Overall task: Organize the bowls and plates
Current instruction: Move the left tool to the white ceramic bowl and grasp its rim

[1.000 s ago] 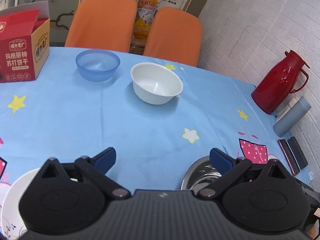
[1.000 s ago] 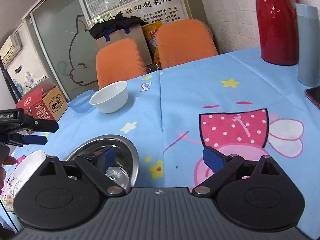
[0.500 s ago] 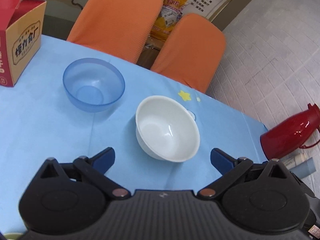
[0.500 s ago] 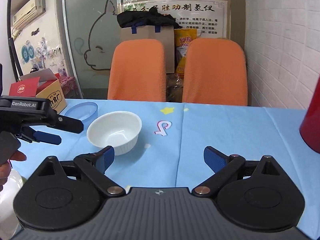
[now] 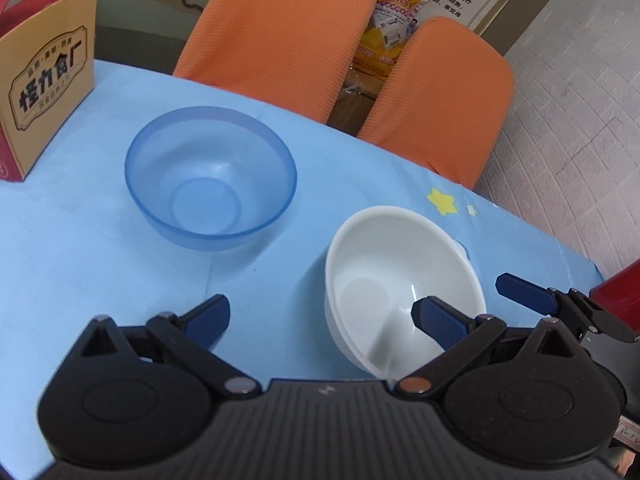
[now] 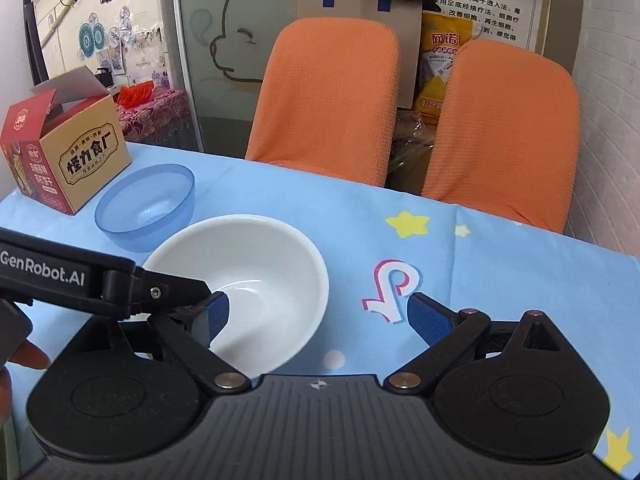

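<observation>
A white bowl (image 5: 400,280) stands upright on the blue tablecloth, and a translucent blue bowl (image 5: 212,184) stands to its left, apart from it. My left gripper (image 5: 320,316) is open; its right finger hangs over the white bowl's inside, its left finger over bare cloth. My right gripper (image 6: 316,312) is open, with its left finger over the white bowl (image 6: 256,276) and its right finger beyond the rim. The blue bowl (image 6: 146,208) shows behind. The left gripper's finger (image 6: 176,284) crosses in front of the right one.
A red and tan cardboard box (image 5: 44,76) stands at the table's far left, close to the blue bowl. Two orange chairs (image 6: 328,92) stand behind the table's far edge. A red thermos (image 5: 616,288) peeks in at the right.
Both grippers have moved forward over the table and closed in on the white bowl. The steel bowl and the plate near the front have dropped out of view.
</observation>
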Demonstrator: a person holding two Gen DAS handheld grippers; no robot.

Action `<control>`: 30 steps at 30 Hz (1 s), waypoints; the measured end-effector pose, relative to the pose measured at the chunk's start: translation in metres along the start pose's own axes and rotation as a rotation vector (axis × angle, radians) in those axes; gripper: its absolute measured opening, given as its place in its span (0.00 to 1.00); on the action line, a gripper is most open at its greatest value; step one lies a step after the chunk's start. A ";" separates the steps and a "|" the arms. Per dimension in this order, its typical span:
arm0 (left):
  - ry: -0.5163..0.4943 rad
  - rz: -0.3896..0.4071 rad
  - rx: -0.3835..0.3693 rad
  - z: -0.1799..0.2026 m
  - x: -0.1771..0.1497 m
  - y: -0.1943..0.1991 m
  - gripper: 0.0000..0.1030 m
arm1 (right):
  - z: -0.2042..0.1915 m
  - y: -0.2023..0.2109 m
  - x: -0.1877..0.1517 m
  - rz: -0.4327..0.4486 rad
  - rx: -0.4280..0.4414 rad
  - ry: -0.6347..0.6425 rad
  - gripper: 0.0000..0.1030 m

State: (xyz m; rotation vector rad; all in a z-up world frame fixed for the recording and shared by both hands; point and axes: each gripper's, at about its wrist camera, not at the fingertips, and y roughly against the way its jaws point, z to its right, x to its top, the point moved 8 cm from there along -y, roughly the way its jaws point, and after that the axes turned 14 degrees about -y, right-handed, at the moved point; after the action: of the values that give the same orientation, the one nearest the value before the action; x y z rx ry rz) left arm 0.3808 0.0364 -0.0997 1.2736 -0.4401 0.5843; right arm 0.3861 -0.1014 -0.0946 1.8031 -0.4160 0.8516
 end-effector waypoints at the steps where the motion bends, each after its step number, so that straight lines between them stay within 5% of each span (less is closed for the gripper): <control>1: 0.000 0.002 0.012 -0.002 0.000 -0.001 0.98 | 0.000 -0.002 0.001 -0.003 0.001 -0.002 1.00; 17: -0.013 0.028 0.066 -0.001 0.001 -0.010 0.98 | 0.001 -0.017 0.000 -0.004 0.002 -0.039 1.00; 23: -0.022 0.044 0.031 0.006 0.001 -0.012 0.98 | -0.003 -0.023 -0.005 -0.018 0.024 -0.029 1.00; 26: -0.031 0.060 0.024 0.008 0.003 -0.012 0.90 | -0.004 -0.022 -0.005 -0.013 0.038 -0.026 0.91; 28: -0.053 0.059 0.031 0.009 0.003 -0.012 0.71 | -0.007 -0.021 -0.005 -0.019 0.049 -0.019 0.74; 30: -0.064 0.053 0.033 0.010 0.003 -0.012 0.63 | -0.012 -0.020 -0.006 -0.032 0.073 -0.019 0.67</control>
State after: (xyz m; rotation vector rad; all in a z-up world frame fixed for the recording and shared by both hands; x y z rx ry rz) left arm 0.3904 0.0246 -0.1042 1.3176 -0.5204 0.5986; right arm 0.3905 -0.0835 -0.1097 1.8818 -0.3721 0.8376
